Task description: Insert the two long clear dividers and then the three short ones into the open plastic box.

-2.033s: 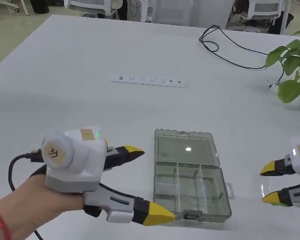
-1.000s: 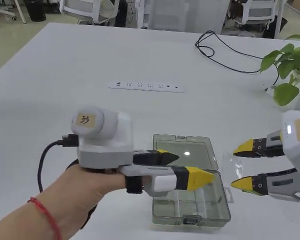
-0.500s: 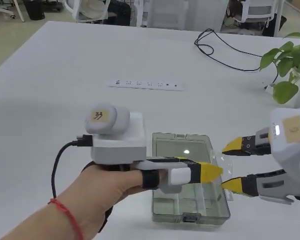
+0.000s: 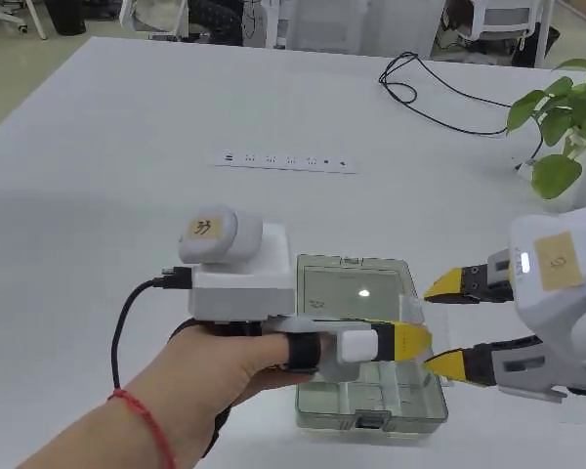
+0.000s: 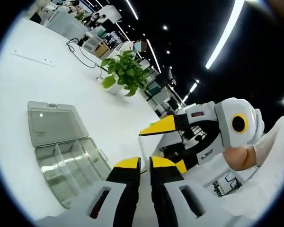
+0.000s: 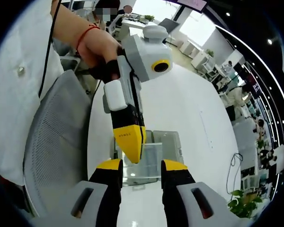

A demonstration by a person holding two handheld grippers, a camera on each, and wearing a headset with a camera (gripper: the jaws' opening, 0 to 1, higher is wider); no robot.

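The left gripper (image 4: 413, 340) is squeezing its two yellow tips almost together. A thin clear divider (image 6: 149, 160) is sitting in the tiny gap between them, so the gripper is holding that piece by one edge. A hand (image 4: 225, 376) with a red string on the wrist is holding this gripper. In the head view, the tips are pointing to the right, over the right side of the open plastic box (image 4: 371, 403).

The right gripper (image 4: 440, 325) is facing the left one, tip to tip. Its two jaws are standing wide apart and are gripping nothing. In the right gripper view, the clear divider is hanging in the space just past those two open jaws. I cannot tell if either jaw is touching it.

The box is lying flat on the white table (image 4: 127, 195), right under the tips, with its lid folded back and away from the person. In the left gripper view, some clear walls are standing in the bottom half of the box and are cutting it into long lanes.

Farther back on the table, a white power strip (image 4: 285, 160) is lying flat, and a black cable (image 4: 439, 93) is curling near the far edge. A green plant (image 4: 566, 127) is standing at the right side.
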